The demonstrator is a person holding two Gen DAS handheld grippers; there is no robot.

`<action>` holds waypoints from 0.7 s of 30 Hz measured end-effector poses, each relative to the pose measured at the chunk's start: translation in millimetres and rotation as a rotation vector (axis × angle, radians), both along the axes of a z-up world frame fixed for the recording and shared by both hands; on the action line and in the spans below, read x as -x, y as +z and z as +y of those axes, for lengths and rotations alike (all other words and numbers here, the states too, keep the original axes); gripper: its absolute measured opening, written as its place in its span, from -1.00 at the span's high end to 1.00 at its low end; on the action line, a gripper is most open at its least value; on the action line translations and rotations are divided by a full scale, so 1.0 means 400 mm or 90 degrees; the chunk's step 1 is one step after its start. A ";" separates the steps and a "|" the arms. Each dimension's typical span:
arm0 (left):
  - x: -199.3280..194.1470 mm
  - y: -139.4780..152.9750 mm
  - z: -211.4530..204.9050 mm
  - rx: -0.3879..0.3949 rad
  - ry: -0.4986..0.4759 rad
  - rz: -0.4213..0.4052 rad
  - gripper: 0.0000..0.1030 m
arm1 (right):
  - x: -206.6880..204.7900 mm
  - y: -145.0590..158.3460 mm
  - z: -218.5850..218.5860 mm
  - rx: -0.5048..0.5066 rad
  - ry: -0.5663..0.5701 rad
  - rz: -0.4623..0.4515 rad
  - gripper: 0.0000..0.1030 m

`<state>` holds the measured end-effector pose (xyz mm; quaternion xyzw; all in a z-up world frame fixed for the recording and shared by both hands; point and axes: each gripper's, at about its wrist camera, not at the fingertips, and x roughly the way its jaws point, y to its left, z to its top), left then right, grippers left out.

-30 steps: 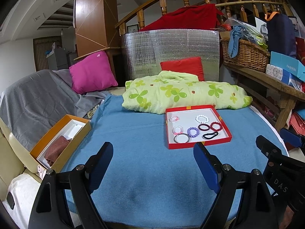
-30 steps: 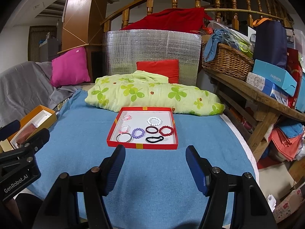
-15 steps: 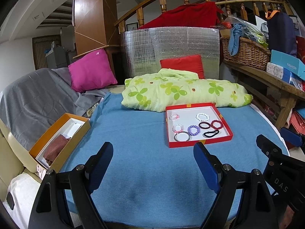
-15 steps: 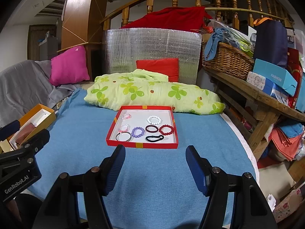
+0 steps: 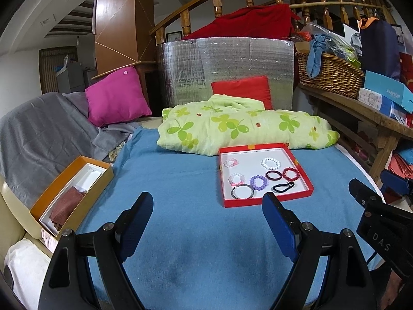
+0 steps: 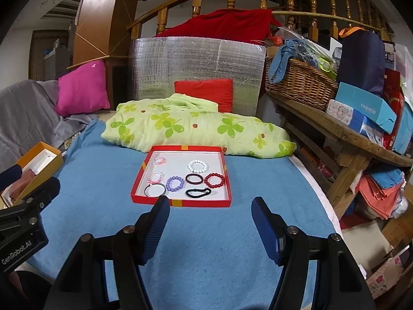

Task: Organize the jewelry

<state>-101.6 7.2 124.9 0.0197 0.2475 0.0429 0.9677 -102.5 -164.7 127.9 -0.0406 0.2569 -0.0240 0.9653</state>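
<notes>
A red tray (image 5: 268, 201) with a white floor lies on the blue cloth; it also shows in the right wrist view (image 6: 180, 202). It holds several bracelets and hair ties: white beads (image 6: 197, 166), purple beads (image 6: 175, 183), red beads (image 6: 214, 180), a black tie (image 6: 198, 192), a grey ring (image 6: 154, 190). An orange box (image 5: 46, 196) with a brown cloth inside sits at the left. My left gripper (image 5: 207, 208) is open and empty, short of the tray. My right gripper (image 6: 210, 213) is open and empty, just before the tray's near edge.
A green clover-print quilt (image 5: 242, 129) lies behind the tray, with a red cushion (image 5: 241, 90) and a pink cushion (image 5: 116, 95) beyond. A wooden bench (image 6: 335, 134) with a wicker basket (image 6: 299, 82) and boxes stands at the right. A grey sofa cover (image 5: 44, 129) is at the left.
Both views have crept slightly forward toward the tray. Both grippers stay open and empty.
</notes>
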 end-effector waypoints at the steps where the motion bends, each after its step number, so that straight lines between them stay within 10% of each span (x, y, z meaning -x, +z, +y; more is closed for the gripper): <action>1: -0.003 0.000 0.003 0.002 0.000 0.000 -0.68 | -0.006 0.000 0.001 0.000 -0.001 0.002 -0.35; 21: -0.103 -0.018 0.006 -0.015 -0.006 0.012 -0.69 | -0.089 -0.024 0.014 0.010 0.000 0.019 -0.35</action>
